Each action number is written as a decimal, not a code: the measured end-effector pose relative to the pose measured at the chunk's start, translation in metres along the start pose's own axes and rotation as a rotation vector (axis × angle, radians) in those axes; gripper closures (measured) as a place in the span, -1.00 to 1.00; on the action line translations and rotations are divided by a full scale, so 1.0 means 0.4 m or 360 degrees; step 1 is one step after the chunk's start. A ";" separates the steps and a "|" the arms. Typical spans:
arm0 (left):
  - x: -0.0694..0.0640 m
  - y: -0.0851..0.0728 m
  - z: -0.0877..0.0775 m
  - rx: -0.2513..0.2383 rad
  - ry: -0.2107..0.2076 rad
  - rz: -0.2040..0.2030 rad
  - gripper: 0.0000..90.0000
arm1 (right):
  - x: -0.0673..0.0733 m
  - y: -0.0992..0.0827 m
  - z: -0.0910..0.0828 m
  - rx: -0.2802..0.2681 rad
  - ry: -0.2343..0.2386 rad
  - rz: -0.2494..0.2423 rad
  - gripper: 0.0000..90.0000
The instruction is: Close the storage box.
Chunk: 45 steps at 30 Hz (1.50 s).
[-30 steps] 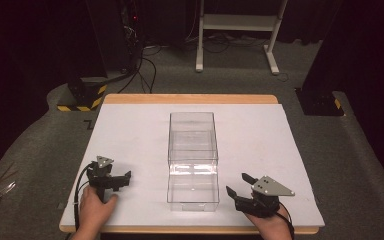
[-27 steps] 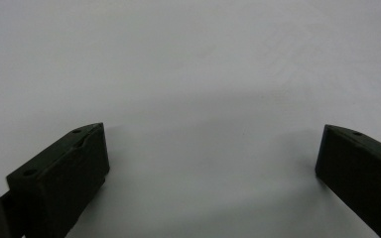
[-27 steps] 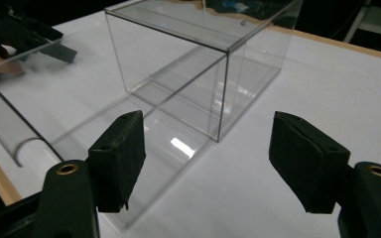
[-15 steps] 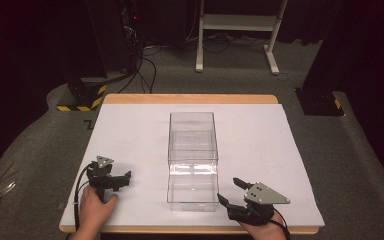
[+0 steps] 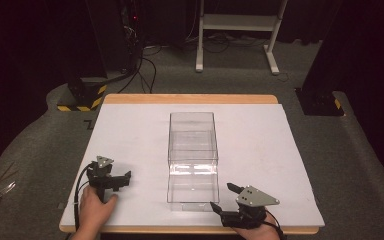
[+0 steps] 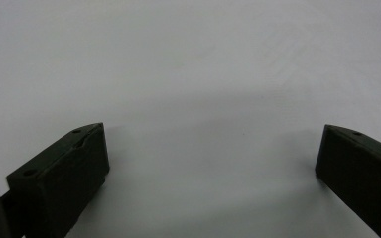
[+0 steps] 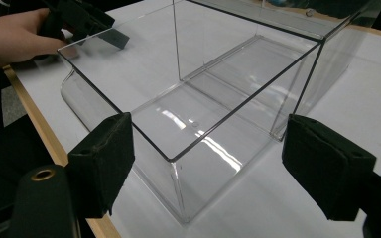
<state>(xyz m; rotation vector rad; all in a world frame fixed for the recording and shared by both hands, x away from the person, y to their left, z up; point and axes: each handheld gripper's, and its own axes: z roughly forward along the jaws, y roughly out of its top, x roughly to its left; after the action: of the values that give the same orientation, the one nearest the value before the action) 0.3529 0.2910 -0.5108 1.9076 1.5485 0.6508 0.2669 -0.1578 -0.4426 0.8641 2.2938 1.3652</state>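
While the left gripper gapes empty, right gripper jaws are opening near the clear box.

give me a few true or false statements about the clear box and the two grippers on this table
1. The clear box stands near the middle of the white table. True.
2. The box holds several small items. False: it is empty, with the table showing through its bottom.
3. The left gripper is open over bare table. True; its jaws stand wide apart with nothing between them.
4. The right gripper is clamped on the box wall. False: its jaws are opening and do not press on the box, whose near corner lies ahead of them.
5. The box has a lid on it. False: its top is open.
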 end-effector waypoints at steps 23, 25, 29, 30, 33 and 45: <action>0.000 0.000 0.000 0.0000 -0.0001 -0.0001 -0.99 | -0.008 -0.009 0.031 0.0048 -0.0046 -0.0012 -0.53; 0.000 0.000 0.000 0.0000 0.0000 0.0000 -0.99 | -0.004 -0.012 0.035 0.0053 -0.0044 -0.0016 -0.50; 0.000 0.000 0.000 0.0001 0.0000 0.0000 -0.99 | -0.002 -0.016 0.042 0.0071 -0.0049 -0.0016 -0.50; 0.000 0.000 0.000 0.0000 0.0000 0.0000 -0.99 | -0.002 -0.017 0.044 0.0071 -0.0043 -0.0011 -0.51; 0.000 0.000 0.000 0.0000 0.0000 0.0000 -0.99 | 0.000 -0.016 0.048 0.0073 -0.0046 -0.0014 -0.52; 0.000 0.000 0.000 0.0000 -0.0001 -0.0001 -0.99 | 0.006 -0.002 0.064 0.0038 -0.0095 -0.0016 -0.53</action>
<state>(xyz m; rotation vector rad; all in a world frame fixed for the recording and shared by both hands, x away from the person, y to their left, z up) 0.3530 0.2911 -0.5108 1.9072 1.5487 0.6500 0.2791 -0.1394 -0.4557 0.8875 2.2707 1.2923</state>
